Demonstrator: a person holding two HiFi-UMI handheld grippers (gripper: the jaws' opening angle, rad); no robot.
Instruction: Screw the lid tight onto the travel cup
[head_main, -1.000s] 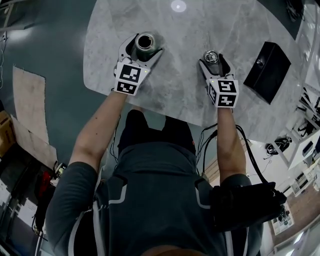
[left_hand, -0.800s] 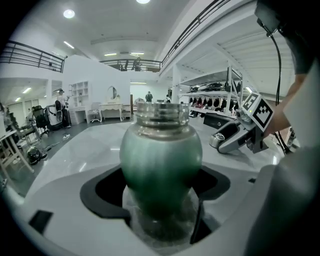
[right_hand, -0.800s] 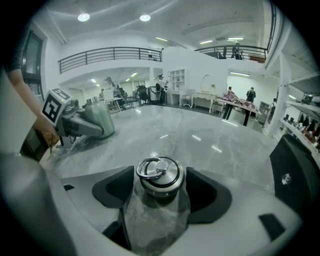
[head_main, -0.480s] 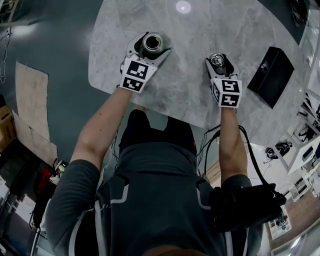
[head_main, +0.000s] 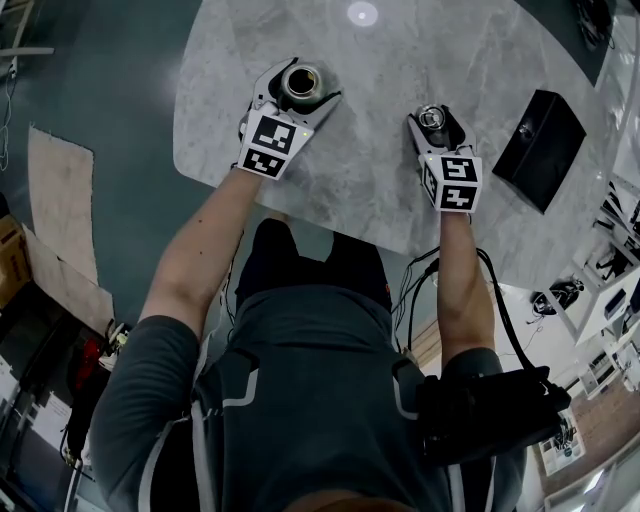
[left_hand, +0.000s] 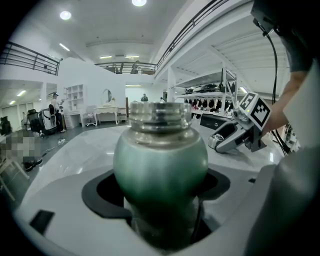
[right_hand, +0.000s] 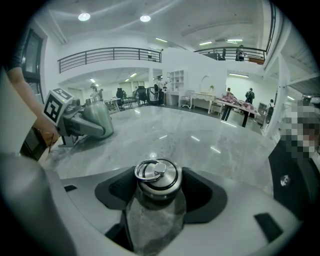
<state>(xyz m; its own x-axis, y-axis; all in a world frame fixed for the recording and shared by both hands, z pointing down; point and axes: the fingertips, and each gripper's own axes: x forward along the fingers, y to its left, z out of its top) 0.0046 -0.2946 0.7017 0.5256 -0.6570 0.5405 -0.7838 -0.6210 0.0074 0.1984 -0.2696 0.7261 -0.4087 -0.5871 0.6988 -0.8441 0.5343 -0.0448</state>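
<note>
left gripper (head_main: 297, 96) clamps the open travel cup (left_hand: 160, 160) upright at upper left to steady it, while right gripper (head_main: 436, 126), jaws just closing in, pinches the ring-topped lid (right_hand: 157, 176) right of centre, ready to carry over.

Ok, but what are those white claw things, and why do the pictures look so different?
A person holds a two-jaw gripper in each hand. One picture looks down from a camera on their head. The other two come from cameras riding on the grippers. On the grey table sits a black box. The left gripper grips a green travel cup with its top open. The right gripper has just closed its jaws on the lid, the round one with a ring, and holds it.
</note>
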